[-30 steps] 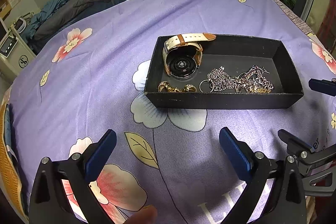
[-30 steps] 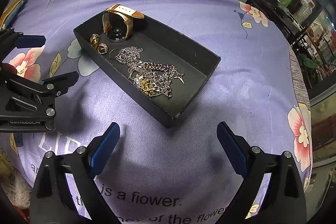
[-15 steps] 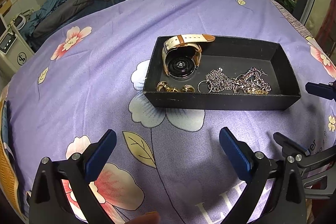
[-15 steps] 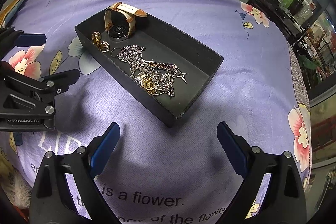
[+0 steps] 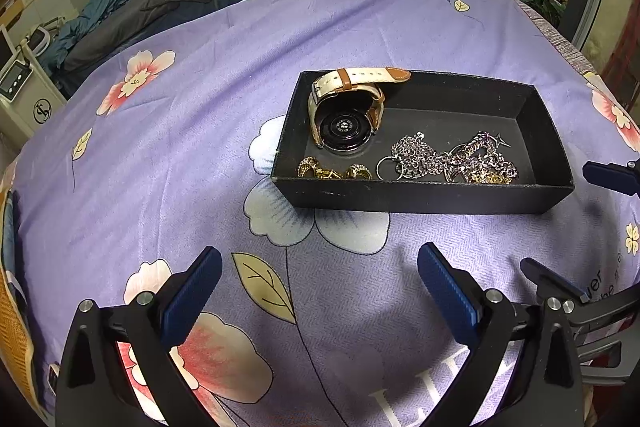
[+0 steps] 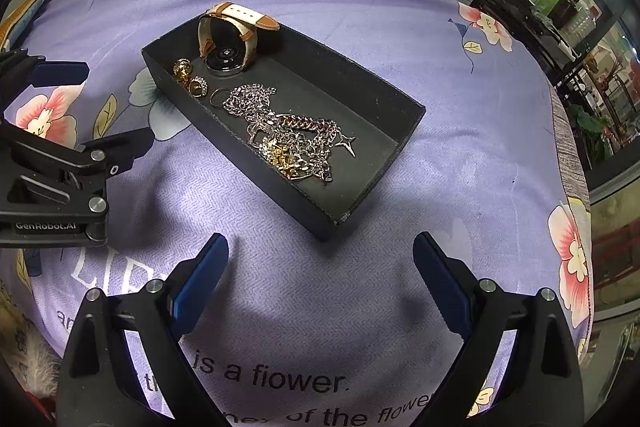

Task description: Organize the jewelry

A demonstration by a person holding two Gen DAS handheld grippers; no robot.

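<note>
1. Since the earlier frames both cameras have pulled slightly back from the black tray (image 5: 420, 201); it sits a little farther up each view. Its contents have not shifted.
2. Left gripper (image 5: 320, 287): jaws spread wide, holding nothing, above the purple floral cloth (image 5: 160, 147) short of the tray's near wall.
3. Right gripper (image 6: 320, 277): jaws also spread wide and empty, off the tray's near corner.
4. Watch (image 5: 346, 111) stands on edge in the tray's far left corner, its cream strap's tan tip lying over the far rim.
5. Gold rings (image 5: 332, 171) lie against the near wall, just beside the watch; a tangle of chains (image 5: 452, 159) fills the middle.
6. Only the right wrist view resolves a star charm (image 6: 347, 143) and gold pieces inside the tangle, plus printed text on the cloth.
7. Only the left wrist view shows the watch's case back.
</note>
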